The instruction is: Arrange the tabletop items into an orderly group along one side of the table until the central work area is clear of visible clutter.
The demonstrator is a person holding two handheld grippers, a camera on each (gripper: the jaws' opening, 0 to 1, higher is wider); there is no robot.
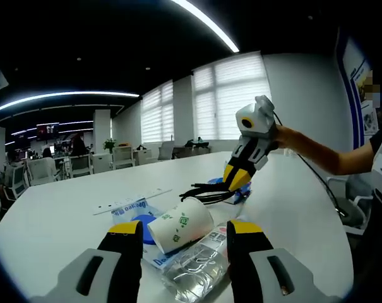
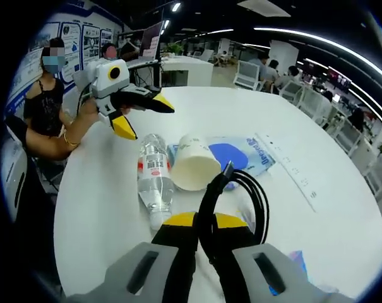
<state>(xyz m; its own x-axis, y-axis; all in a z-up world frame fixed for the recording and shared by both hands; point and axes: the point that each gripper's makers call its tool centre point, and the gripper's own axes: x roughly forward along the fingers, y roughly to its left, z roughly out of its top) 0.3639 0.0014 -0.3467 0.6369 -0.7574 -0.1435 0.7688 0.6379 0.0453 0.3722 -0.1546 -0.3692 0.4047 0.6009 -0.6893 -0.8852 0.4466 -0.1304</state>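
While right hand-held gripper (image 2: 206, 235) pinches black cable (image 2: 241, 189), left (image 1: 184, 246) gapes — pouch (image 2: 250, 153) lettering perhaps "Deeyeo".

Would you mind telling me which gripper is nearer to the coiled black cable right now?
Right. The right gripper has its jaws closed on the black cable. The left gripper is open, apart from the cable, beside the paper cup and plastic bottle.
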